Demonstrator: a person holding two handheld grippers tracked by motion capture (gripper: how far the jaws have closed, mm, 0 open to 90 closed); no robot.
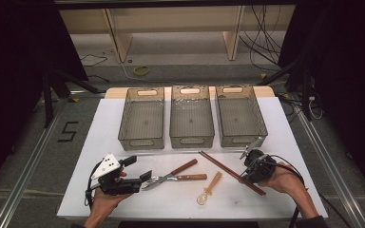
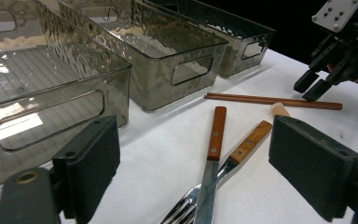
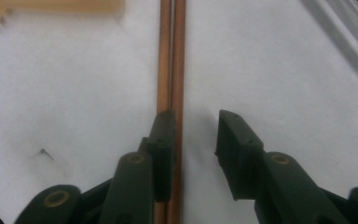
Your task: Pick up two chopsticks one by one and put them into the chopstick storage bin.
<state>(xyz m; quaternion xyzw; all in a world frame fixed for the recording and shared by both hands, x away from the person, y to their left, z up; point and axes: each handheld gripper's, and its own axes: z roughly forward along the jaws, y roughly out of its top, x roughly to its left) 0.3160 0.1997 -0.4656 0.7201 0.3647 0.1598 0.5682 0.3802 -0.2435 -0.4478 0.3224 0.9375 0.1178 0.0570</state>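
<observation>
right gripper straddling chopsticks, half-open, gripping nothing | chopsticks running along jaws, hugging one pad | left gripper wide, idling

Both grippers black w/ blocky matte jaw pads, brass-coloured pivot pins. Left gripper carries grey three-cornered plate w/ small screws; right gripper trails black cable. Dark sleeve at right wrist.
</observation>
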